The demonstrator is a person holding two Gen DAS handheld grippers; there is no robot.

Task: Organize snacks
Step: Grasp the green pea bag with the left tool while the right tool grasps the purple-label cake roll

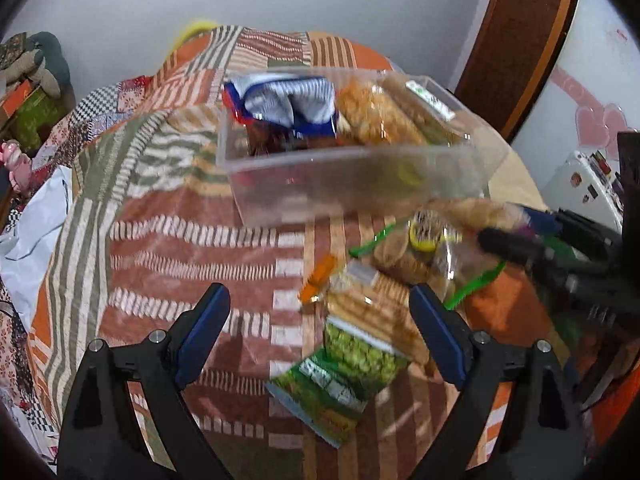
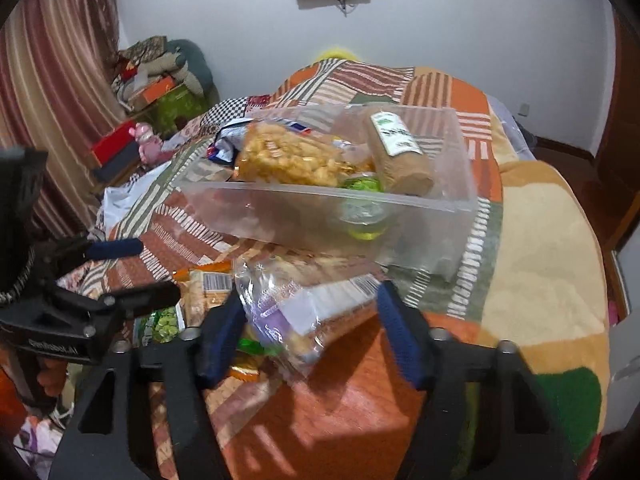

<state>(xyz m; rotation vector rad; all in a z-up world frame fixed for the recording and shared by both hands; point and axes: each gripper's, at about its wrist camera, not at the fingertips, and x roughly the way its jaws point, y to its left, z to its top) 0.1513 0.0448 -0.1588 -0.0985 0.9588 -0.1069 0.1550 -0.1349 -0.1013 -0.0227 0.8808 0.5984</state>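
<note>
Patchwork quilt (image 1: 192,240) | clear rectangular bin (image 2: 460,184) | right tool (image 2: 312,328) wide, around crinkly bag (image 2: 288,304) | left tool (image 1: 320,320) wide, empty

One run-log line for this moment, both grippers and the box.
left gripper: open, above green snack pack | right gripper: open, around clear snack bag | clear box: partly filled

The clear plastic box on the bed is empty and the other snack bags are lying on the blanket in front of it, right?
Not quite. The clear plastic box is not empty: it already holds a bag of puffed orange snacks, a blue and white bag and a tan packet with a green label. The right wrist view shows this best. The other snack bags do lie on the blanket in front of it.
</note>
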